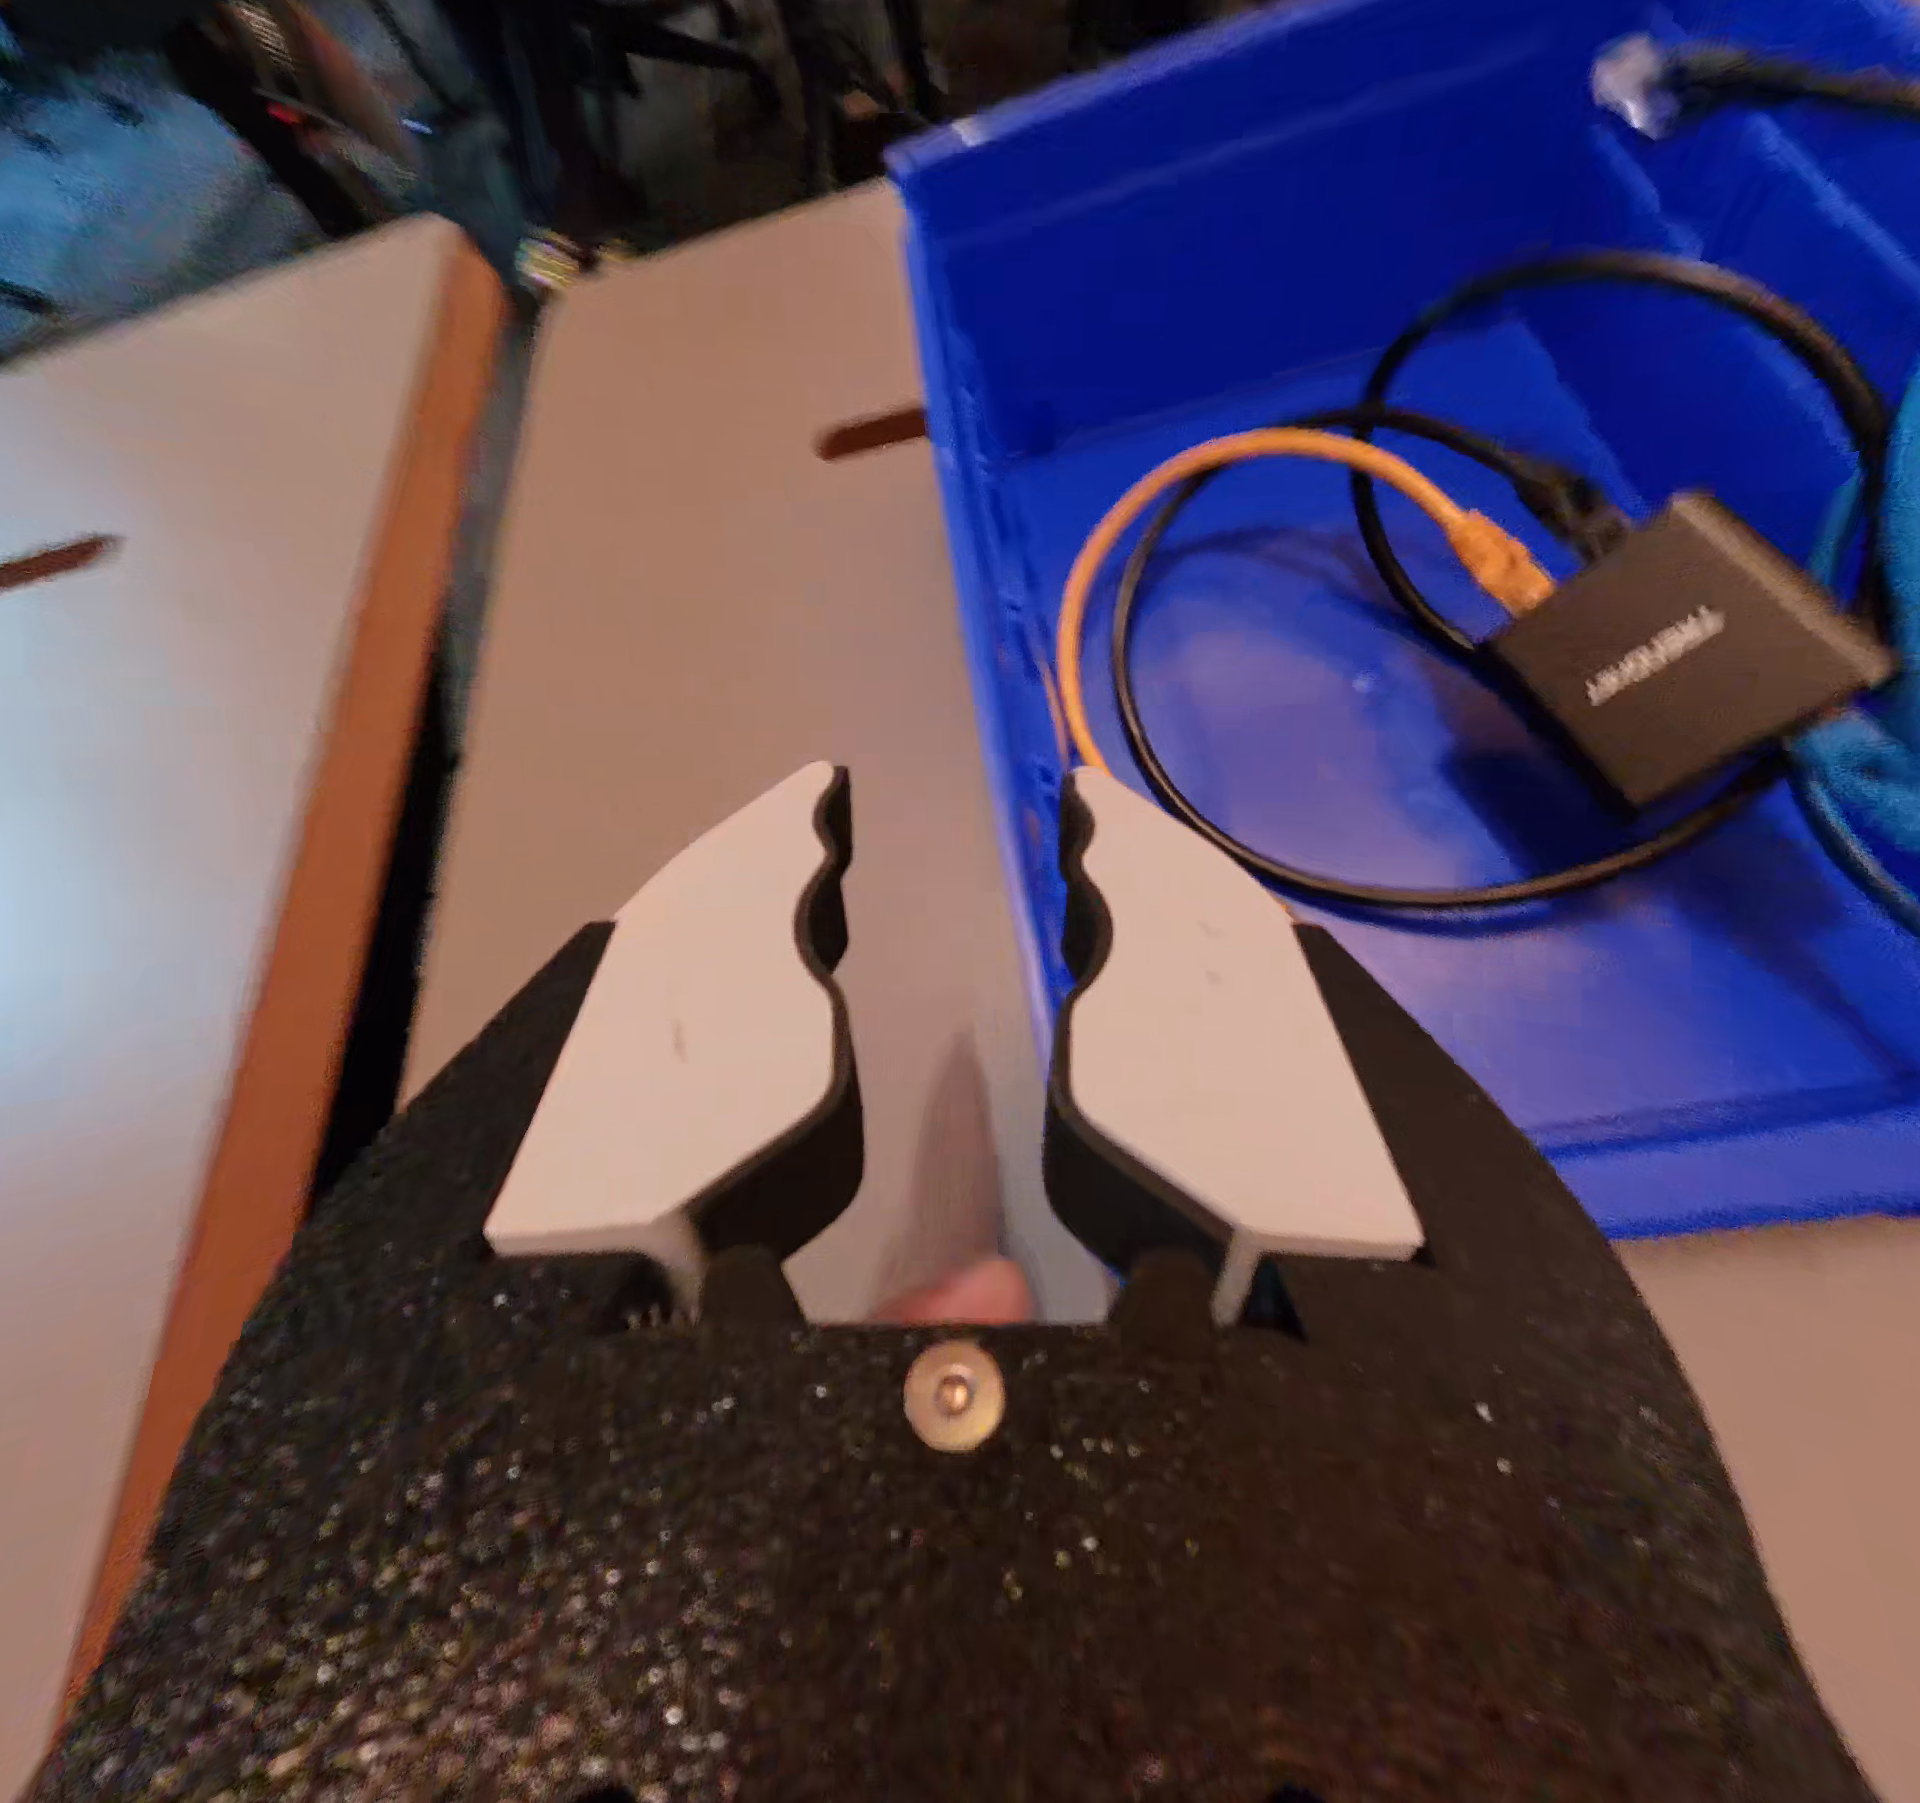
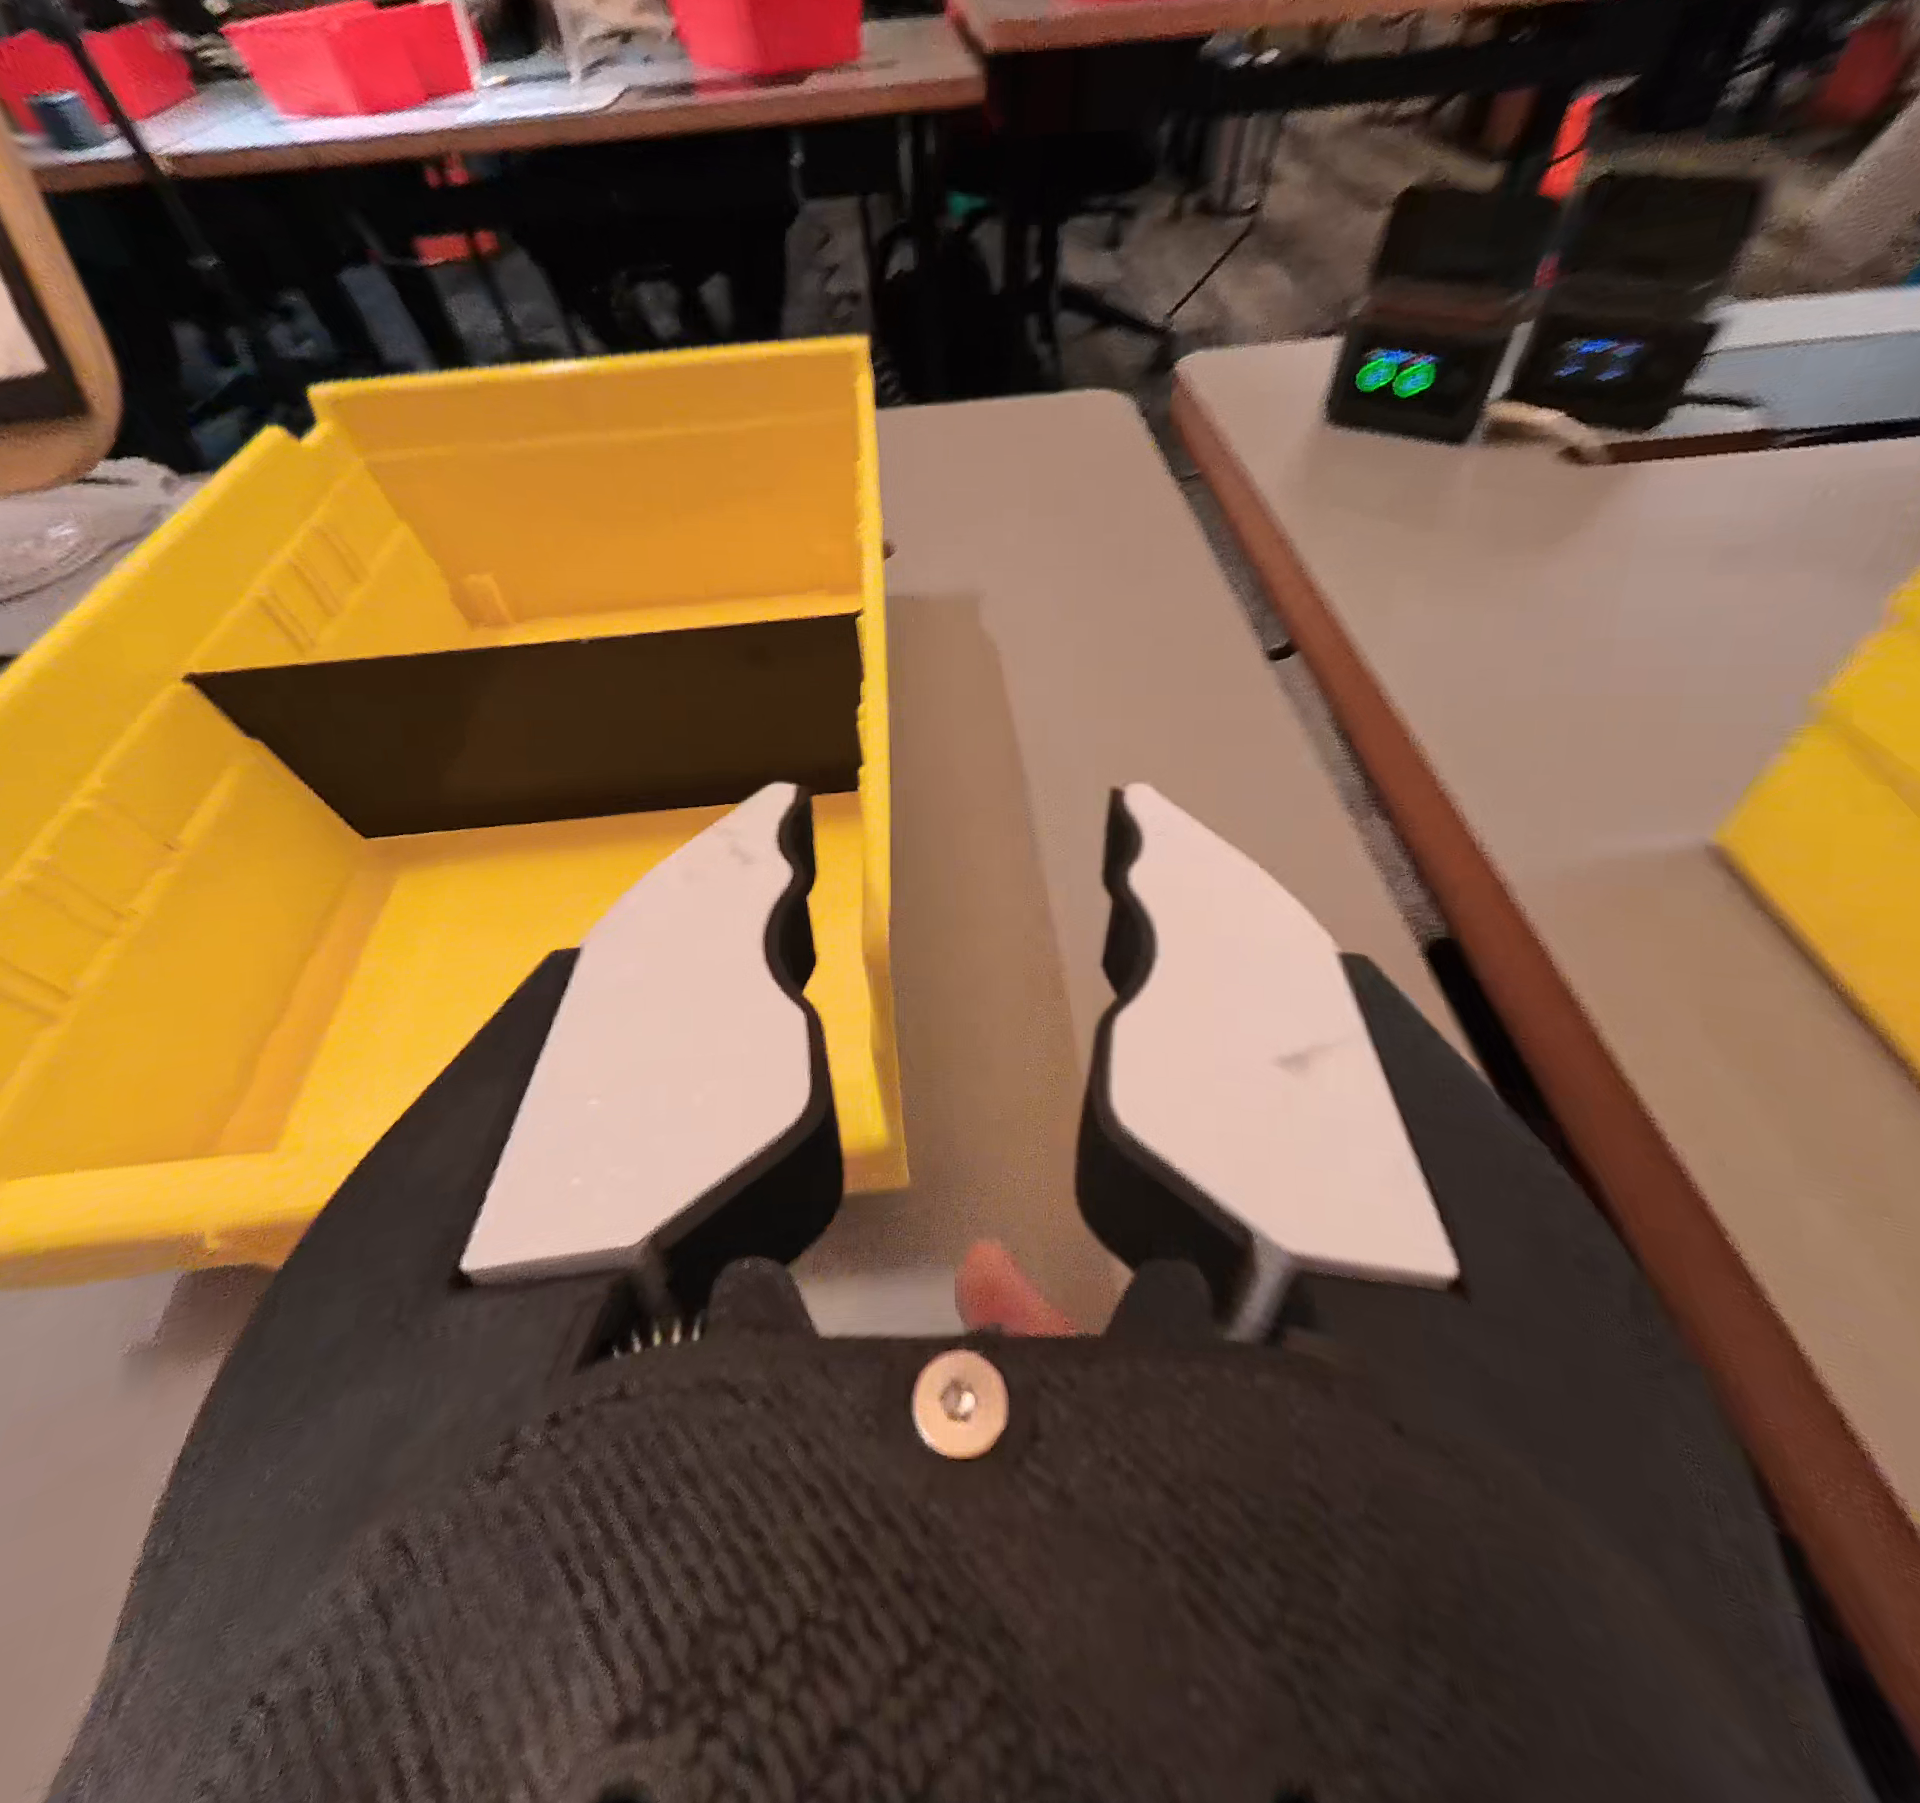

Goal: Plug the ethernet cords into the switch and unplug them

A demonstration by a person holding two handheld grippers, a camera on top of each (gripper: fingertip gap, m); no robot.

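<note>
Your left gripper [image 1: 951, 787] is hovering over the grey desk [image 1: 717, 610] with its jaws released and nothing between them, its right fingertip just crossing the near-left wall of the blue bin [image 1: 1226, 195]. Inside that bin the black network switch [image 1: 1694, 647] is lying flat toward the right side. An orange ethernet cord [image 1: 1132, 527] is sitting plugged into the switch's left-facing edge, and a black ethernet cord [image 1: 1247, 818] is entering the same edge just beyond it; both are looping across the bin floor toward the near-left corner. Another black cord's clear plug [image 1: 1636, 86] is resting loose over the bin's far divider. A teal cloth [image 1: 1870, 777] is bunching just beside the switch at the picture's right edge.

Your right gripper [image 2: 961, 803] is also hovering with its jaws released and empty, over bare desk [image 2: 1039, 527] just right of a yellow bin [image 2: 623, 465]. A black divider [image 2: 540, 725] is splitting that bin crosswise. Two small dark devices [image 2: 1507, 371] with lit screens are standing at the far edge of the neighbouring desk.
</note>
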